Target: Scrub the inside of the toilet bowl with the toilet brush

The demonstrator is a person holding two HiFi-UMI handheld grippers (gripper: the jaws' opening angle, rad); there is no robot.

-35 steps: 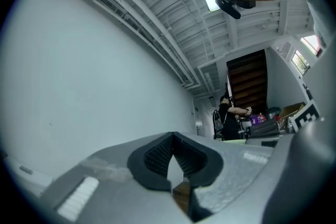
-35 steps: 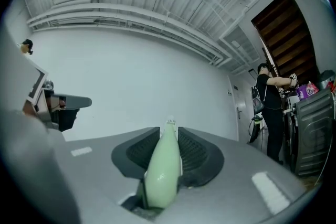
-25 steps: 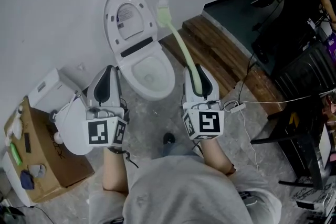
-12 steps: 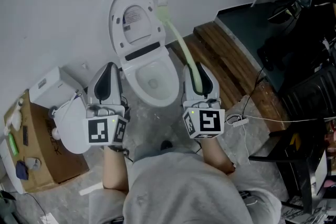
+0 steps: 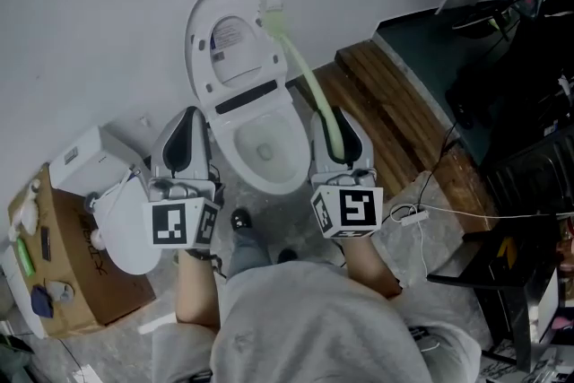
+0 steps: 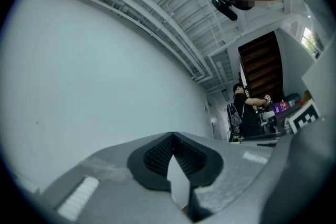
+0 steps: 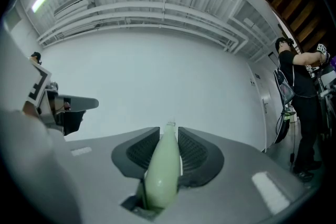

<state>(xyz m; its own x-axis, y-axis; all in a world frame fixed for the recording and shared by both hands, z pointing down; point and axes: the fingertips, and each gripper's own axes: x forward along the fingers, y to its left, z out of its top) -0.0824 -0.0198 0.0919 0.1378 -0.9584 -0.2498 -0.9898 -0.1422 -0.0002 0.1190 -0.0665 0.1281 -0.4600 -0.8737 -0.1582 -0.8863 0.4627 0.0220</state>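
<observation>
- The right gripper [image 5: 334,123] clamps the pale green toilet brush [image 5: 303,72] by its handle.
- The brush's long axis runs toward 11 o'clock, with the bristle head beside the raised lid [image 5: 224,31], past the toilet bowl's [image 5: 230,137] 3 o'clock side.
- The left gripper [image 5: 186,126], at the bowl's 9 o'clock, has its jaws together with nothing between them.

Glossy white ceramic toilet bowl [image 5: 260,134]; smooth, shiny pale-green plastic toilet brush [image 5: 309,81]; matt ribbed dark pads [image 7: 197,156]; planked wooden step [image 5: 395,99]; dull brown cardboard box [image 5: 67,260].
</observation>
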